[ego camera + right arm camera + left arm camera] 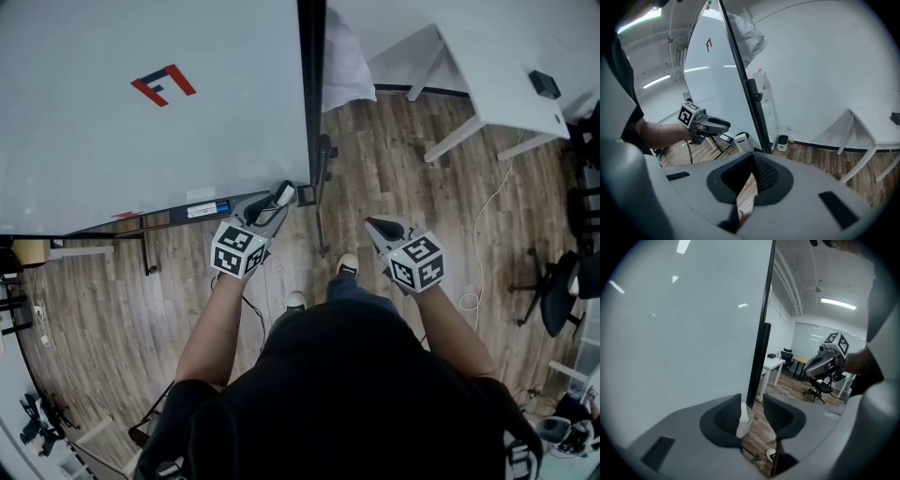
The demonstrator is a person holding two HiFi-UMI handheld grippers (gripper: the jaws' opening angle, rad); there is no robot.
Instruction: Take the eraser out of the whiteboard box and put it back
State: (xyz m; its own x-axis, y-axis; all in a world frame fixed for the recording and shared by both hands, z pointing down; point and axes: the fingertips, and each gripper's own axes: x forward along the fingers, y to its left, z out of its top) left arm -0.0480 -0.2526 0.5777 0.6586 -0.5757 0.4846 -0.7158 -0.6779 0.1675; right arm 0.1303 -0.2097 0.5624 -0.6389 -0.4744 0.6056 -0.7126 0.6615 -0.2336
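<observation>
The whiteboard (112,141) fills the upper left of the head view. At its lower right corner sits the small white whiteboard box (284,194) (742,140) with a dark top. My left gripper (278,206) (752,403) (723,124) points at that box from just in front, jaws open. A white piece (744,420) rests against its left pad and the right pad stands clear of it; I cannot tell if it is the eraser or the box's edge. My right gripper (376,225) (752,159) (809,371) hangs over the floor to the right, shut and empty.
The whiteboard's black edge post (317,112) stands right of the box. A white table (497,75) is at the far right, with an office chair (562,291) and a cable on the wooden floor (412,178). The person's shoes (347,265) are below the grippers.
</observation>
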